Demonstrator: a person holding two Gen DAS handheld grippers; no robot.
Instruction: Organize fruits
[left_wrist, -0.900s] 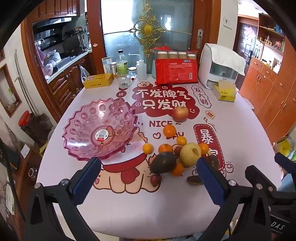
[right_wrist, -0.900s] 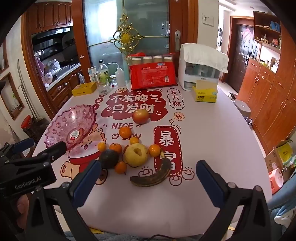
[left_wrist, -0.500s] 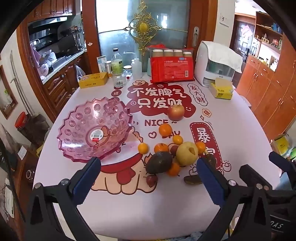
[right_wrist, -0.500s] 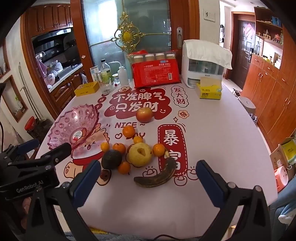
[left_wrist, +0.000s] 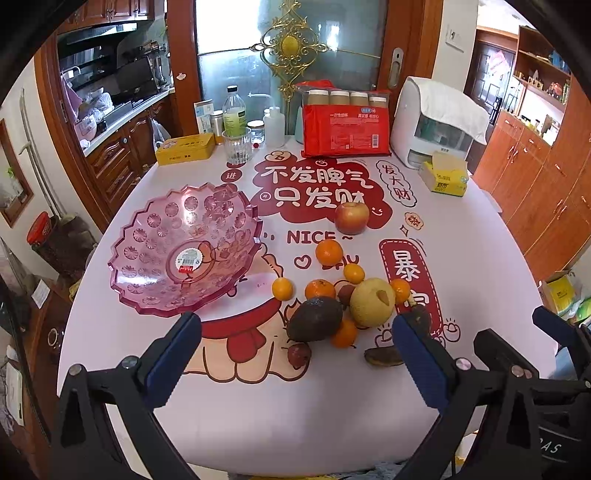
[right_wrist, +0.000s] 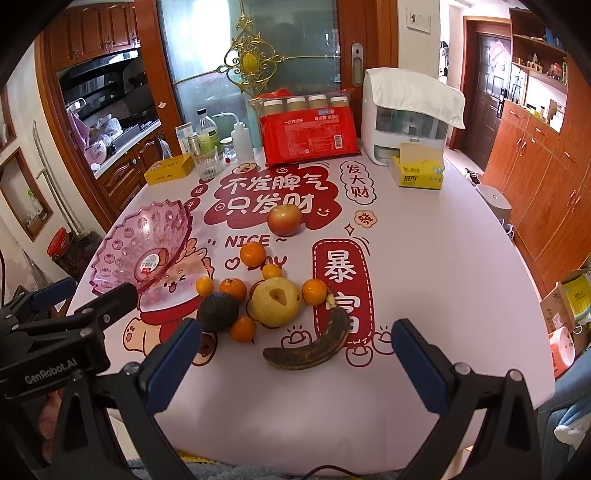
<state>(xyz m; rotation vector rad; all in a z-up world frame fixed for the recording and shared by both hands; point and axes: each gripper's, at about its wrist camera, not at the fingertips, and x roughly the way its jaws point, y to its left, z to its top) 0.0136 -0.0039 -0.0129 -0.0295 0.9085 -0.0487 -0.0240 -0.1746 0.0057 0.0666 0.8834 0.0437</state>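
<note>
Behind the left claw, the blackened banana is half hidden.

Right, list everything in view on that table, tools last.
table: one, white with red print, under everything
bowl: one, clear pink, left side
apple: one, red, behind the cluster
oranges: six, orange, through the cluster
pear: one, yellow, cluster middle
avocado: one, dark, left of pear
banana: one, blackened, cluster's near edge
small fruits: two, dark red, within cluster
cup pack: one, red, far edge
appliance: one, white, far right
tissue box: one, yellow, before appliance
tin: one, yellow, far left
glass: one, clear, beside tin
left tool: one, black, blue pads, open
right tool: one, same, open
</note>
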